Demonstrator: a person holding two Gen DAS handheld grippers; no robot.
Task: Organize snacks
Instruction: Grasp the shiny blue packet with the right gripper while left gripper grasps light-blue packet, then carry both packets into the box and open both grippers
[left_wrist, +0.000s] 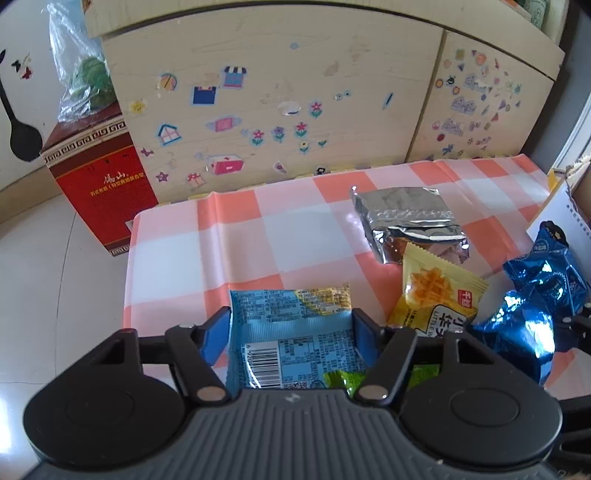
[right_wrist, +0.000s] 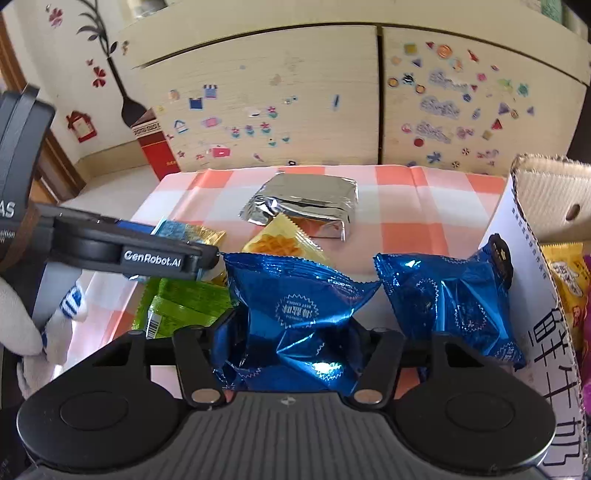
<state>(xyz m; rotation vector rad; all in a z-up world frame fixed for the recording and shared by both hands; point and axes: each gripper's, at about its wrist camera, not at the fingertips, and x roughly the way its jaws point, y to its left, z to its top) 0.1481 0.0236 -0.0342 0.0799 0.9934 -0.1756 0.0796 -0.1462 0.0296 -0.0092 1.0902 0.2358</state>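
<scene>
Left tongs (left_wrist: 291, 328) clamp light-blue barcoded packet (left_wrist: 291, 332) | right tongs (right_wrist: 293, 339) clamp blue foil packet (right_wrist: 295, 314) | yellow packet (left_wrist: 437, 299) reads "LITTLE" | left tool reads "GenRobot.AI"

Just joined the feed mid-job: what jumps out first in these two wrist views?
Each claw is closed on a packet: the left claw pinches a light blue printed snack packet, the right claw a crinkled shiny blue foil packet. A second blue foil packet leans against the white cardboard box at the right, and a silver foil pack lies farther back on the orange-and-white checked tablecloth.
</scene>
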